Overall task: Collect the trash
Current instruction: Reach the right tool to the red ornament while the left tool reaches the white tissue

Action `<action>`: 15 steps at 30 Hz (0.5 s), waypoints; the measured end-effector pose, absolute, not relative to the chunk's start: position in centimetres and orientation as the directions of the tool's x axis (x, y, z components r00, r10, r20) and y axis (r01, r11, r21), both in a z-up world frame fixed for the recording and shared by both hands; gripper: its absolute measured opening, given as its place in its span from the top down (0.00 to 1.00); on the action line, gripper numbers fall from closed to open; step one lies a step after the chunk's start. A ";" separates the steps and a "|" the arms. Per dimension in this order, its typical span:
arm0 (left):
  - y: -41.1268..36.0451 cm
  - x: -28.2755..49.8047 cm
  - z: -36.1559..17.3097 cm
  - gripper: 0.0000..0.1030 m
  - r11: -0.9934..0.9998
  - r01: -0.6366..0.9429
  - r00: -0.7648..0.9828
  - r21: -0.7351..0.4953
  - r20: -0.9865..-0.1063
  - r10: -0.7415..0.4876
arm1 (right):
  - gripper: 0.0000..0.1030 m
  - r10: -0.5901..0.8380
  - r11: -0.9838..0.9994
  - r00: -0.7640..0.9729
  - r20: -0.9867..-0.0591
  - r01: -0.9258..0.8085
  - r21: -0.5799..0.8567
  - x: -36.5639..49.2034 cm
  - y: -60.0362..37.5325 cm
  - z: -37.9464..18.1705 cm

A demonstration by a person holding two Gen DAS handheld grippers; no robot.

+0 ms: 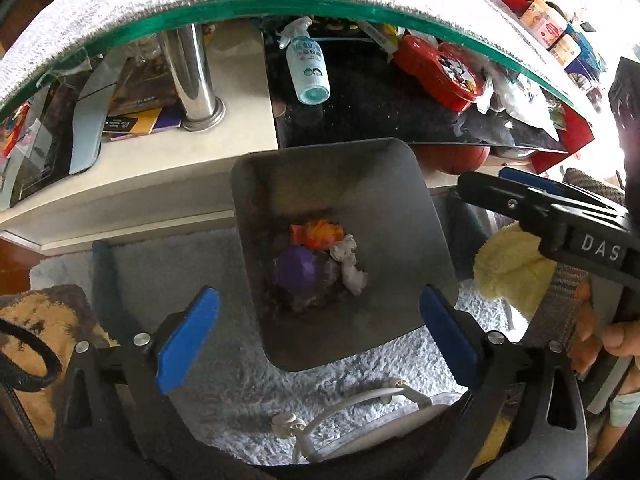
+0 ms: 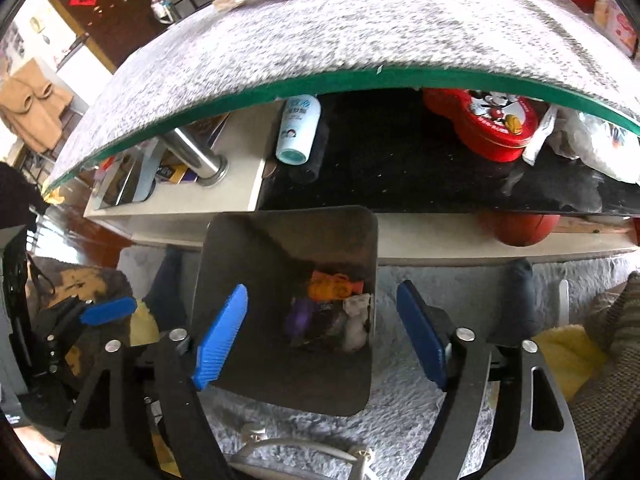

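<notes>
A dark metal bin [image 1: 340, 184] stands on the grey rug in front of the low table. At its bottom lie an orange wrapper [image 1: 318, 234], a purple piece [image 1: 294, 266] and a crumpled white tissue [image 1: 348, 264]. My left gripper [image 1: 318, 336] hangs open above the bin's near rim, with nothing between its blue pads. In the right wrist view the bin [image 2: 280, 236] holds the same orange wrapper [image 2: 332, 286] and tissue [image 2: 356, 320]. My right gripper [image 2: 322, 334] is open and empty over the bin.
A glass table under a grey cloth [image 1: 120, 20] overhangs a shelf with a spray bottle [image 1: 308, 68] and a red tin [image 1: 440, 72]. A basketball [image 1: 468, 158] lies under the shelf. A white cable [image 1: 360, 400] crosses the rug. A yellow fluffy cloth [image 1: 512, 268] lies at the right.
</notes>
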State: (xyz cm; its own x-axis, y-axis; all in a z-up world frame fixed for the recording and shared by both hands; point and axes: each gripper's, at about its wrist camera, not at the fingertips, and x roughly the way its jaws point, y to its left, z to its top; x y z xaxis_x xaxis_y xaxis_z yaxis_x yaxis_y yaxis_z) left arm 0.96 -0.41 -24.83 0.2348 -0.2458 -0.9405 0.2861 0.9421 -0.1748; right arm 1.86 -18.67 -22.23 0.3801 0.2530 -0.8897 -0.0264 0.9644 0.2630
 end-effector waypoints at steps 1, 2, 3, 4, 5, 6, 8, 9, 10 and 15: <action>-0.4 1.0 -24.6 0.08 0.943 0.286 0.241 -0.173 -0.939 -0.245 | 0.20 0.251 0.965 0.385 -0.888 -0.025 0.262 1.9 -18.8 -21.9; -0.3 1.1 -24.1 0.08 0.944 0.284 0.252 -0.168 -0.937 -0.243 | 0.19 0.250 0.965 0.391 -0.886 -0.023 0.263 2.0 -18.9 -21.5; -0.2 1.1 -23.7 0.08 0.945 0.283 0.262 -0.165 -0.934 -0.242 | 0.18 0.249 0.964 0.404 -0.880 -0.020 0.264 2.1 -19.1 -20.9; -0.2 1.2 -23.2 0.08 0.945 0.284 0.273 -0.163 -0.931 -0.243 | 0.18 0.248 0.964 0.415 -0.876 -0.018 0.264 2.3 -19.2 -20.4; -0.1 1.3 -22.5 0.08 0.945 0.283 0.287 -0.161 -0.926 -0.244 | 0.18 0.245 0.964 0.430 -0.869 -0.013 0.266 2.5 -19.5 -19.6; -0.1 1.5 -21.8 0.08 0.947 0.281 0.300 -0.156 -0.923 -0.241 | 0.18 0.244 0.964 0.441 -0.864 -0.010 0.267 2.7 -19.6 -19.0; 0.0 1.8 -20.6 0.08 0.948 0.280 0.322 -0.149 -0.916 -0.239 | 0.18 0.242 0.962 0.465 -0.851 -0.005 0.271 3.2 -20.1 -17.6; 0.0 2.0 -20.0 0.08 0.948 0.280 0.332 -0.149 -0.912 -0.241 | 0.17 0.240 0.962 0.482 -0.843 -0.003 0.273 3.5 -20.3 -16.7; 0.0 2.2 -19.5 0.08 0.948 0.281 0.340 -0.149 -0.908 -0.244 | 0.17 0.237 0.962 0.499 -0.834 -0.001 0.273 3.8 -20.6 -15.9; 0.1 4.1 -16.1 0.08 0.950 0.275 0.396 -0.145 -0.884 -0.249 | 0.17 0.205 0.967 0.555 -0.806 0.011 0.253 5.9 -22.3 -12.7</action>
State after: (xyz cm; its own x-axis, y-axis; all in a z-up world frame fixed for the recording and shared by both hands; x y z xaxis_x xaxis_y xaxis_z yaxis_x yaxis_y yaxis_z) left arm 4.06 0.14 -16.06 0.3957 -0.2493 -0.8839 0.2752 0.9504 -0.1448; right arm 5.87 -22.35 -12.74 0.5553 0.2050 -0.8060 0.0108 0.9673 0.2535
